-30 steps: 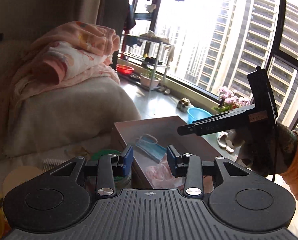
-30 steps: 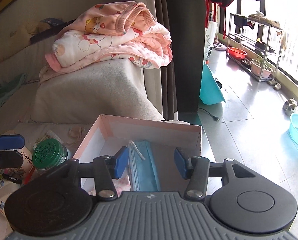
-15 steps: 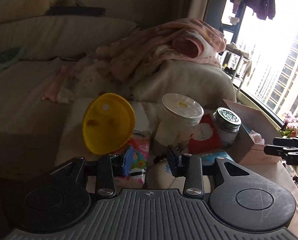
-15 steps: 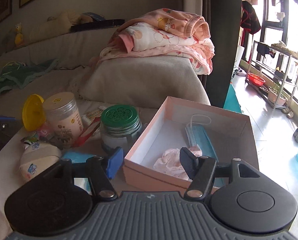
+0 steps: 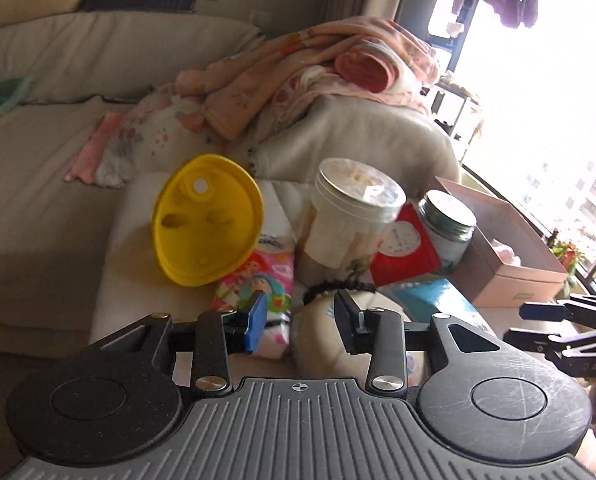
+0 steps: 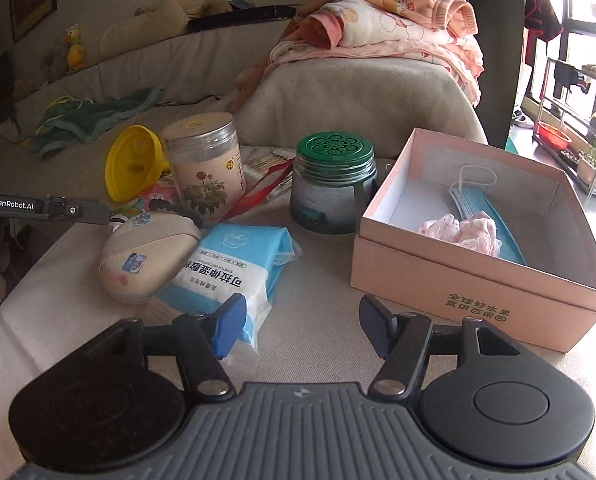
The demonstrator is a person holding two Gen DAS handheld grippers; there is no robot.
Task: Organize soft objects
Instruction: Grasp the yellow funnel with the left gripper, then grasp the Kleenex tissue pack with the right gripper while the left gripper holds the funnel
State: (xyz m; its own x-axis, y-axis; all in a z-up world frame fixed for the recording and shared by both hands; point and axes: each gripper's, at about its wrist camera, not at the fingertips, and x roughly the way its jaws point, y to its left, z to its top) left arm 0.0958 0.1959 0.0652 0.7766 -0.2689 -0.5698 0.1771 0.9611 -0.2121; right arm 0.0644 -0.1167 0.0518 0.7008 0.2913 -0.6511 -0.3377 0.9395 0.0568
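Both grippers gape wide, holding nothing: the left gripper [image 5: 300,322] over a beige pouch [image 6: 147,254], the right gripper [image 6: 300,330] between a wet-wipes pack [image 6: 233,268] and pink box [image 6: 474,292].

Matt pink cardboard box [image 6: 474,300], glossy yellow plastic lid [image 6: 131,164], crinkly plastic-wrapped tissue pack [image 6: 229,268].

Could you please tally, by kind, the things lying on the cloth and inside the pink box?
Jars: 2 (beige-lidded jar, green-lidded jar)
Packs: 2 (blue wipes pack, cartoon tissue pack)
Pouch: 1 (beige pouch)
Yellow lid: 1
Red packet: 1
In the box: mask 1, pink lace cloth 1
Total: 9
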